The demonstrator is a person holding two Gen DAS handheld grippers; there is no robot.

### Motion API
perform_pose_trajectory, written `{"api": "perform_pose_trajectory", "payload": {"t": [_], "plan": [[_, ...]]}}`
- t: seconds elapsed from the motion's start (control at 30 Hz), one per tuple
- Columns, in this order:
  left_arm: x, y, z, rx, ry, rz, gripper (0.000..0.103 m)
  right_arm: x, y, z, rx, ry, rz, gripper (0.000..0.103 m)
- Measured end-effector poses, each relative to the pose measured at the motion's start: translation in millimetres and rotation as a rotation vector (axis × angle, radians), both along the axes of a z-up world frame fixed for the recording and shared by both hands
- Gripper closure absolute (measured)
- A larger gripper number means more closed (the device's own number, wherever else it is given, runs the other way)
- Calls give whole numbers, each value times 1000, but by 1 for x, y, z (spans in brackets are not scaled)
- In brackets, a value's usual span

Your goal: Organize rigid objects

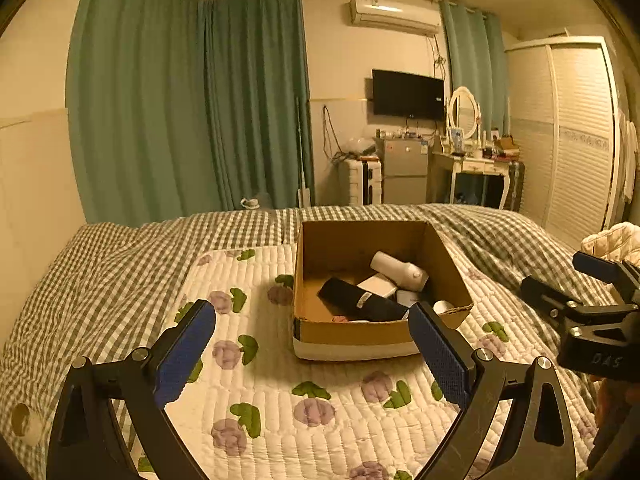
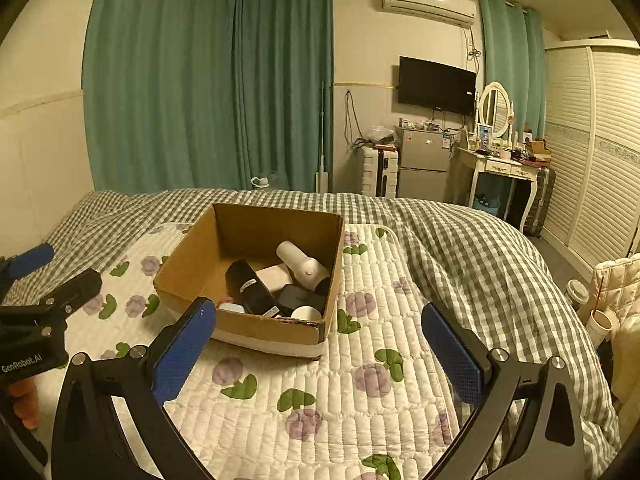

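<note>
An open cardboard box stands on a flowered quilted mat on the bed. Inside lie a white bottle, a black oblong case, a white flat box and a small white cup. My left gripper is open and empty, just in front of the box. My right gripper is open and empty, near the box's front right corner. Each gripper shows at the edge of the other's view.
A grey checked duvet covers the bed around the mat. A roll of tape lies at the left. Cups stand beside the bed at the right. A fridge, a dressing table and a wardrobe stand beyond.
</note>
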State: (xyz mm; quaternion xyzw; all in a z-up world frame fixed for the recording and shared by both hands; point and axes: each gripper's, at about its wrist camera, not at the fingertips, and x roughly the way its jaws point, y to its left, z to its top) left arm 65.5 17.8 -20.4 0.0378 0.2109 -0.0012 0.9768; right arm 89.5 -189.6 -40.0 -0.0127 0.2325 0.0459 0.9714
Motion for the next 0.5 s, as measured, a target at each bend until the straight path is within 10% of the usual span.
{"api": "perform_pose_trajectory", "payload": {"t": [0.5], "plan": [[-2,-5,2,-24,24,-20,4,-5,4,-2,11,2,11,0]]}}
